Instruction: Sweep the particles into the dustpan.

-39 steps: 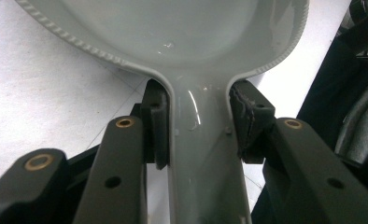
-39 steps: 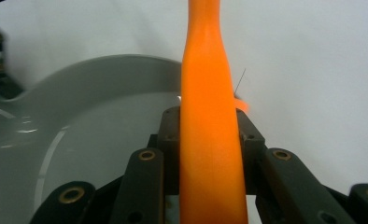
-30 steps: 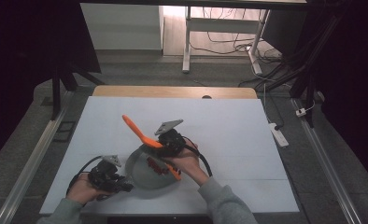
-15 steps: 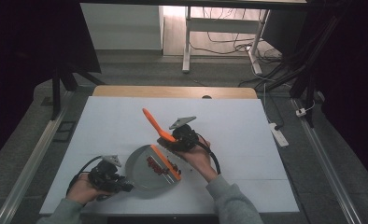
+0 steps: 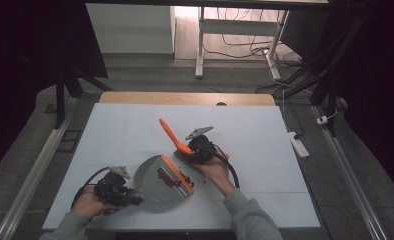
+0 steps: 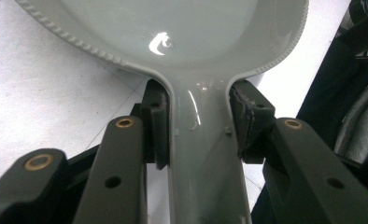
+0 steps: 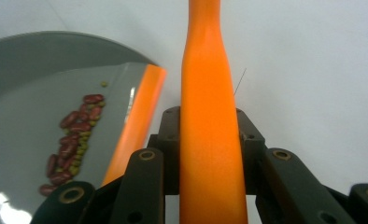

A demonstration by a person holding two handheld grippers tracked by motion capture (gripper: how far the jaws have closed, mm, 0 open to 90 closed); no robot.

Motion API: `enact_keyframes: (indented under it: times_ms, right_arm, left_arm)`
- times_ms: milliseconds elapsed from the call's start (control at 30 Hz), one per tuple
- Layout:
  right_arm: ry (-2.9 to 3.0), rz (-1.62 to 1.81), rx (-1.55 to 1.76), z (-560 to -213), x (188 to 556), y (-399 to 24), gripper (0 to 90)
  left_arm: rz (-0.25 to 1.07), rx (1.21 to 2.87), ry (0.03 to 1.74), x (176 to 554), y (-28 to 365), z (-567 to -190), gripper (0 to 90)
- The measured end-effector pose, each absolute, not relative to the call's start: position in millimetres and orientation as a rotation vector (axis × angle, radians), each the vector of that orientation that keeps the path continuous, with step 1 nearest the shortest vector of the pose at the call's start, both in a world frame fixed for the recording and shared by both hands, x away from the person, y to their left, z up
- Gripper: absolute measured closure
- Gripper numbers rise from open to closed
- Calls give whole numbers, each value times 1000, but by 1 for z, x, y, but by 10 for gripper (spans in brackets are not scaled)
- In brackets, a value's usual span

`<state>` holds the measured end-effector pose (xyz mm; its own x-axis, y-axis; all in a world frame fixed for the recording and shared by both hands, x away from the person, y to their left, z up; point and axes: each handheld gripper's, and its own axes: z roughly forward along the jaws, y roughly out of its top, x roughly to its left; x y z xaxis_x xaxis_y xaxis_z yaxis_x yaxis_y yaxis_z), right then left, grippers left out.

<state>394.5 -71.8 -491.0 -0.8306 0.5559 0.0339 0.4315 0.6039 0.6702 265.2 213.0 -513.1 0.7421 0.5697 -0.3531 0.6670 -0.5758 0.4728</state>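
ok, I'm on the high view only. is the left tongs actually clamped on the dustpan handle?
Observer: Yes. In the left gripper view the left tongs pinch the grey dustpan at its handle neck, pads on both sides.
Operator: What's the right one holding?
Observer: The right tongs grip the orange brush handle, pads against both sides.
Operator: Anything in the pan?
Observer: Red beans mixed with small green ones, lying behind the orange lip.

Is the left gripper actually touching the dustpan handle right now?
Touching. In the left gripper view both pads of the left gripper press against the sides of the grey dustpan handle, with no gap on either side.
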Motion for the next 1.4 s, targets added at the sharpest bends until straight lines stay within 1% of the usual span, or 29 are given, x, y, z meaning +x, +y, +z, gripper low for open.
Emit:
enact_keyframes:
  times_ms: [567, 967, 1033, 1067, 1100, 1167, 1233, 1267, 1400]
  right_arm:
    - [2695, 1099, 797, -496, 378, -48, 708]
    - [2779, 1305, 710, -491, 359, -30, 709]
    - [2761, 1327, 702, -485, 357, -34, 708]
    - [2717, 1328, 690, -477, 356, -43, 708]
    - [2717, 1328, 690, -477, 356, -43, 708]
    - [2627, 1269, 671, -469, 357, -59, 708]
    - [2602, 1251, 669, -468, 358, -65, 708]
    - [2581, 1196, 684, -469, 364, -75, 708]
    - [2578, 1133, 727, -473, 375, -83, 708]
  left_arm:
    - [-216, 2353, 924, 265, 213, -513, 614]
    - [-214, 2350, 929, 265, 213, -513, 614]
    - [-215, 2351, 928, 265, 213, -514, 614]
    - [-215, 2351, 928, 265, 213, -514, 614]
    - [-216, 2352, 929, 266, 213, -514, 614]
    - [-215, 2350, 933, 265, 213, -514, 614]
    - [-211, 2348, 936, 265, 212, -514, 614]
    - [-210, 2347, 937, 264, 212, -514, 613]
    - [-208, 2348, 940, 264, 212, -513, 614]
